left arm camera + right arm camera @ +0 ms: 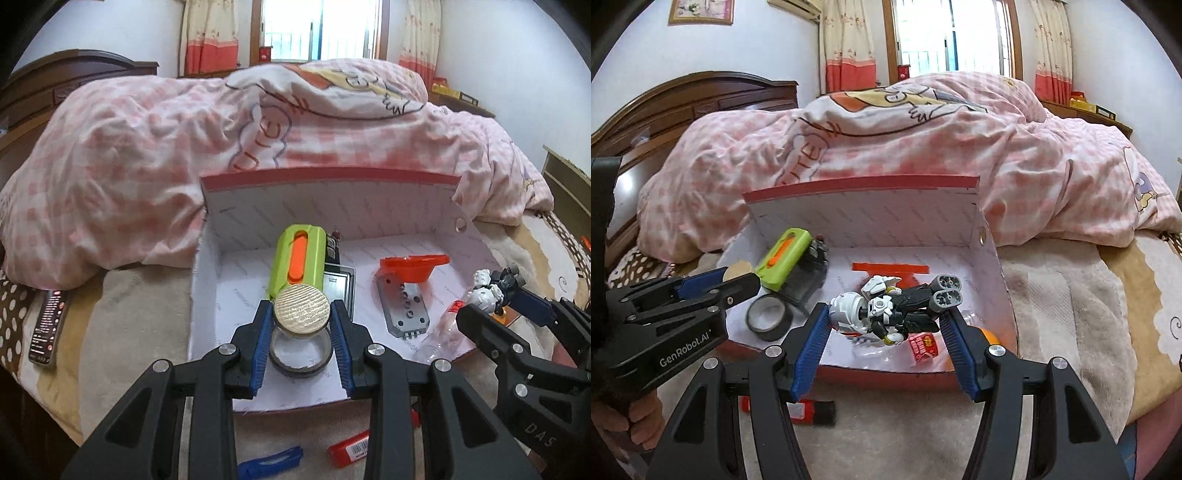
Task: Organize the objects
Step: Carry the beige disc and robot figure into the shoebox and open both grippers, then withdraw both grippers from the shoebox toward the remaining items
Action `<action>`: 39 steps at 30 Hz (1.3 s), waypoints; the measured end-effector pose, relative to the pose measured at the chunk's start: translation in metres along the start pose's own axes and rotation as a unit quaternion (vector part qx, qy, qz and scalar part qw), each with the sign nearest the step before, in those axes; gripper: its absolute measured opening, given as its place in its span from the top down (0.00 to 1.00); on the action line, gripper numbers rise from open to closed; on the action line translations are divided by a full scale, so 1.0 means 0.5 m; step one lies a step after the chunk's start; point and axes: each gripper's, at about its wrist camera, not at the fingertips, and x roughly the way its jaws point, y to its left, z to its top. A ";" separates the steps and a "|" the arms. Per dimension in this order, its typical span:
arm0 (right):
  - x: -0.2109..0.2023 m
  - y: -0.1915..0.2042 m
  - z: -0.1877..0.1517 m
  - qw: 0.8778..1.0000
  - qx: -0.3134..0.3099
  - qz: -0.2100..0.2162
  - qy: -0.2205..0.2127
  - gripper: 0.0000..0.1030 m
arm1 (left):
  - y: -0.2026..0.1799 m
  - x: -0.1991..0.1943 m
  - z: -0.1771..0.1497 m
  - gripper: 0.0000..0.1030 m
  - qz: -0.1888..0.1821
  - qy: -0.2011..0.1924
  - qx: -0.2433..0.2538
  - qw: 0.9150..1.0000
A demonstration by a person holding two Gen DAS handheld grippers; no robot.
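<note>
Toy robot (886, 312) | pinched sideways in right claw (884, 332) above box (864, 218) on bed | left claw (301, 334) pinches round wooden disc (303, 310) over tape roll (299, 354) inside box

Daylight pours from far window (321, 31), blown out white. Room evenly bright, soft shadows under near grippers. Strong fisheye bending, dark vignette in corners. Centre sharp; quilt (923, 147) at far edges slightly soft.
</note>
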 end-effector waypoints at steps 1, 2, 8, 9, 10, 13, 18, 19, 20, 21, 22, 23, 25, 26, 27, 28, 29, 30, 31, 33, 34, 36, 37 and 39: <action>0.003 0.000 -0.001 1.000 -0.001 -0.002 0.000 0.40 | -0.001 0.007 0.000 0.70 0.002 0.004 0.001 1.000; 0.006 0.000 -0.002 1.000 -0.003 -0.004 0.001 0.40 | -0.001 0.011 -0.001 0.70 0.002 0.005 0.001 1.000; 0.024 0.007 -0.003 1.000 -0.015 -0.008 -0.002 0.40 | 0.001 0.034 0.000 0.70 0.006 0.009 -0.001 1.000; 0.029 0.009 -0.004 1.000 -0.018 -0.009 0.000 0.40 | 0.001 0.038 -0.001 0.70 0.007 0.009 -0.001 1.000; 0.031 0.010 -0.005 1.000 -0.019 -0.010 0.001 0.40 | 0.002 0.040 -0.002 0.70 0.005 0.010 -0.002 1.000; 0.039 0.012 -0.010 1.000 -0.023 -0.010 0.005 0.40 | 0.003 0.045 -0.004 0.70 0.001 0.010 -0.005 1.000; 0.049 0.013 -0.015 0.999 -0.029 -0.025 0.005 0.40 | 0.005 0.049 -0.004 0.59 0.003 0.014 -0.007 1.000; 0.049 0.014 -0.015 0.999 -0.031 -0.027 0.003 0.39 | 0.005 0.049 -0.004 0.52 0.005 0.012 -0.009 1.000; 0.049 0.014 -0.016 0.999 -0.032 -0.028 0.000 0.38 | 0.006 0.048 -0.005 0.47 0.007 0.010 -0.010 1.000; 0.048 0.015 -0.016 0.999 -0.034 -0.030 -0.002 0.35 | 0.006 0.046 -0.005 0.46 0.009 0.008 -0.010 1.000; 0.047 0.016 -0.016 0.999 -0.035 -0.031 -0.004 0.34 | 0.006 0.044 -0.005 0.46 0.009 0.006 -0.010 1.000; 0.046 0.017 -0.015 0.999 -0.037 -0.031 -0.006 0.33 | 0.005 0.042 -0.004 0.46 0.009 0.005 -0.009 1.000; 0.044 0.019 -0.015 0.999 -0.039 -0.030 -0.008 0.33 | 0.003 0.040 -0.003 0.46 0.009 0.003 -0.008 1.000; 0.044 0.020 -0.015 0.999 -0.040 -0.031 -0.010 0.33 | 0.002 0.039 -0.003 0.46 0.009 0.003 -0.007 1.000; 0.043 0.021 -0.015 0.999 -0.040 -0.030 -0.010 0.33 | 0.000 0.039 -0.003 0.46 0.009 0.003 -0.006 1.000; 0.043 0.021 -0.015 0.999 -0.040 -0.030 -0.011 0.33 | -0.001 0.039 -0.004 0.46 0.009 0.003 -0.004 1.000; 0.043 0.021 -0.015 0.999 -0.041 -0.030 -0.011 0.33 | -0.003 0.039 -0.004 0.46 0.009 0.004 -0.003 1.000; 0.042 0.021 -0.015 0.999 -0.040 -0.030 -0.010 0.33 | -0.004 0.039 -0.005 0.46 0.009 0.004 -0.002 1.000; 0.042 0.021 -0.016 0.999 -0.040 -0.030 -0.011 0.33 | -0.005 0.039 -0.005 0.46 0.009 0.004 -0.001 1.000; 0.042 0.021 -0.015 0.999 -0.040 -0.029 -0.011 0.33 | -0.005 0.038 -0.006 0.46 0.009 0.004 -0.001 1.000; 0.042 0.021 -0.016 0.999 -0.040 -0.030 -0.011 0.33 | -0.005 0.037 -0.006 0.46 0.008 0.004 -0.002 1.000; 0.042 0.020 -0.016 0.999 -0.040 -0.029 -0.011 0.33 | -0.005 0.036 -0.006 0.46 0.008 0.004 -0.003 1.000; 0.042 0.020 -0.016 0.999 -0.040 -0.029 -0.011 0.33 | -0.005 0.035 -0.006 0.46 0.007 0.004 -0.003 1.000; 0.041 0.020 -0.016 0.999 -0.040 -0.029 -0.011 0.33 | -0.004 0.034 -0.007 0.46 0.007 0.006 -0.005 1.000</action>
